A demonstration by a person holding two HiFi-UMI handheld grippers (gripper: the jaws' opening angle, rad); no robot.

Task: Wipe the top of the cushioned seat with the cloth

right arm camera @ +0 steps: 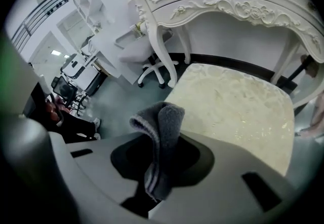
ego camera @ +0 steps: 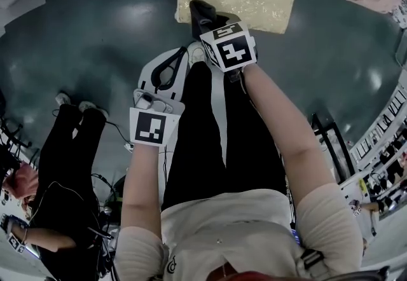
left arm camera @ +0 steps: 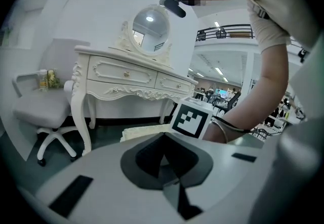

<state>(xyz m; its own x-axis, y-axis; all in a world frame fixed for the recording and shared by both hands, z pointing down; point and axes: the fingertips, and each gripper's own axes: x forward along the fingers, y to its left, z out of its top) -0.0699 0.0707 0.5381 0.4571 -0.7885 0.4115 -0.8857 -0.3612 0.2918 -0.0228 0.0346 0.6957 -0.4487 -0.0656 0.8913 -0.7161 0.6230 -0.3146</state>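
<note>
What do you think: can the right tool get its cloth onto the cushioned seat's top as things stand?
Probably yes: the right tool, shut on the cloth, hangs at the near edge of the cushioned seat, nothing between.

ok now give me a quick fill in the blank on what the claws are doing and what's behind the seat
1. The right claw is shut on a dark grey ____.
2. The left claw is shut and holds ____.
3. On the white dressing table stands a round ____ in a carved frame.

Missing words: cloth; nothing; mirror.
</note>
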